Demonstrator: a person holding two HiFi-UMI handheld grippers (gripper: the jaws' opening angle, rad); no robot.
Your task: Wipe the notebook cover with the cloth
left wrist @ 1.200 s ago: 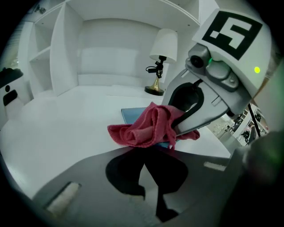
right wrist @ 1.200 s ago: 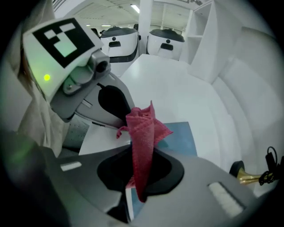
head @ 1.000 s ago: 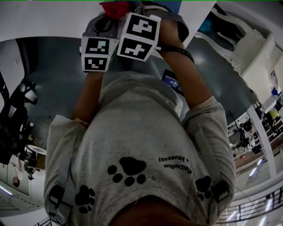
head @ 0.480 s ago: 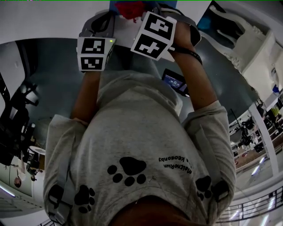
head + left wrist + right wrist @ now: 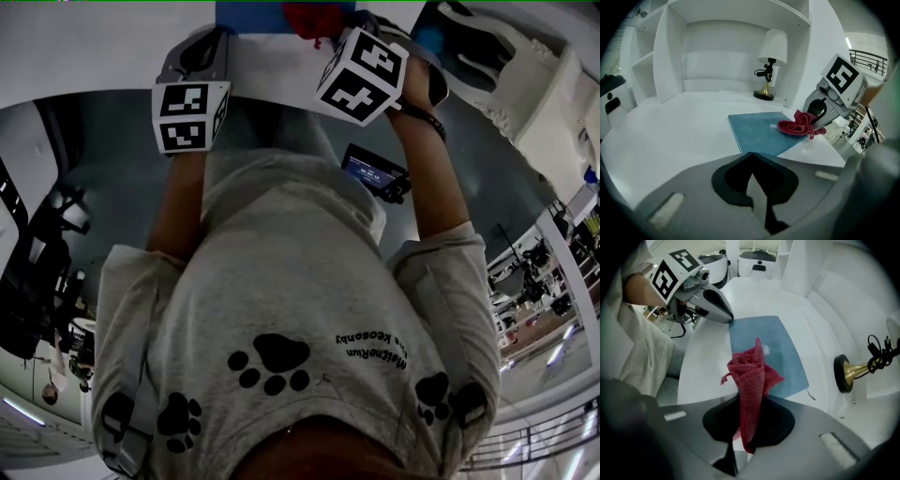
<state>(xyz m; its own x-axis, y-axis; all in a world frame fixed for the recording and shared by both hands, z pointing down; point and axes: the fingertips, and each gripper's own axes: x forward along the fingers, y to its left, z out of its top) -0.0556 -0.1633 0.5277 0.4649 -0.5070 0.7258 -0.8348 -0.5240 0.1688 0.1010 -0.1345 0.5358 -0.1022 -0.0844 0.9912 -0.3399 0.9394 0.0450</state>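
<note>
The blue notebook [image 5: 757,131] lies flat on the white desk [image 5: 670,136]. My right gripper [image 5: 745,401] is shut on a crumpled red cloth [image 5: 752,371], which hangs over the notebook's [image 5: 780,345] near part. The left gripper view shows the cloth [image 5: 799,124] resting on the right side of the cover, under the right gripper [image 5: 814,125]. My left gripper [image 5: 752,161] is shut and holds nothing, short of the notebook's near edge. Seen from the right gripper view, the left gripper [image 5: 726,317] tips at the notebook's far left corner. In the head view, the notebook [image 5: 253,14] and cloth [image 5: 314,19] sit at the top edge.
A brass lamp with a white shade [image 5: 771,51] stands at the back of the desk alcove, its base [image 5: 848,373] just right of the notebook. White shelves [image 5: 656,51] wall in the desk. A small screen device [image 5: 373,173] hangs by the person's chest.
Both grippers have moved forward over the desk and spread apart. The right one carried the red cloth to the right, and the blue notebook has come into the head view.
</note>
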